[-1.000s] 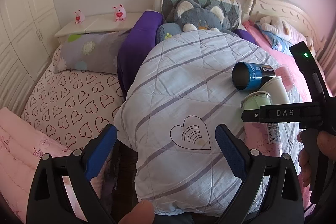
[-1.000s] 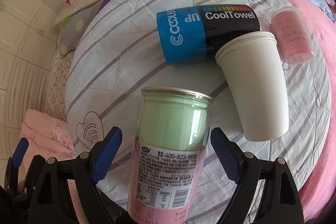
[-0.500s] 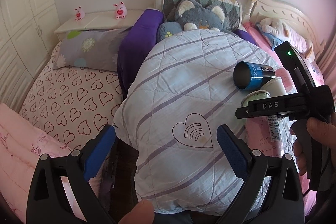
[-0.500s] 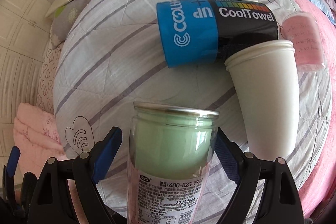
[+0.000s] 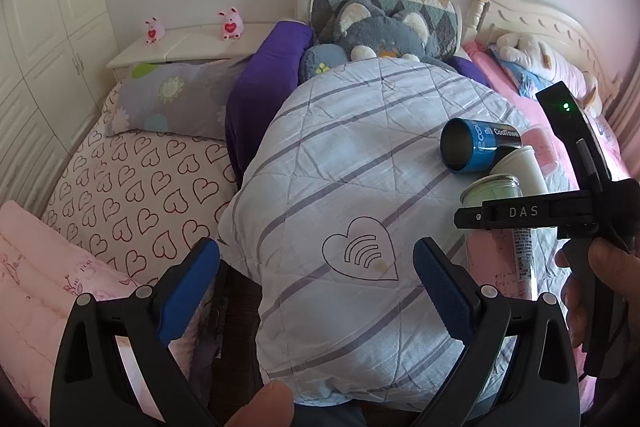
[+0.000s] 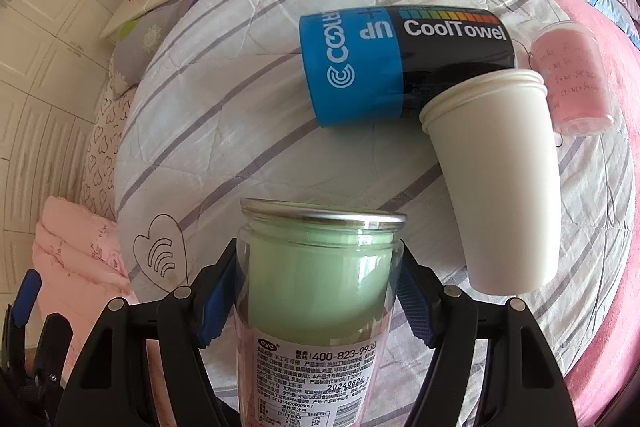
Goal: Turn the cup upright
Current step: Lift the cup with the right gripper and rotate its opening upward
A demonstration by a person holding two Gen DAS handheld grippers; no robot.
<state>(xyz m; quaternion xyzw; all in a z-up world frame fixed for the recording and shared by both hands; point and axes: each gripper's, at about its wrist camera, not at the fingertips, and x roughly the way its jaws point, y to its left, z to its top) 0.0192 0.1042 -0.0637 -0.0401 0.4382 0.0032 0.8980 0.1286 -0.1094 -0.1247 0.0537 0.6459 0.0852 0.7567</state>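
A clear cup with a green inside and a printed label [image 6: 320,291] lies on its side on the striped quilt [image 6: 248,131]. My right gripper [image 6: 316,291] is shut on this cup, its blue pads pressing both sides near the rim. In the left wrist view the cup [image 5: 494,191] shows behind the right gripper's black body [image 5: 528,213]. My left gripper [image 5: 316,291] is open and empty, above the quilt's heart logo [image 5: 360,251], well left of the cups.
A blue and black CoolTowel tube [image 6: 400,63], a white paper cup [image 6: 500,179] and a pink cup [image 6: 572,75] lie on their sides beyond the held cup. A plush bear [image 5: 380,31] and pillows sit at the bed head.
My right gripper moved forward around the green cup and its jaws closed onto it. The left gripper stayed nearly still.
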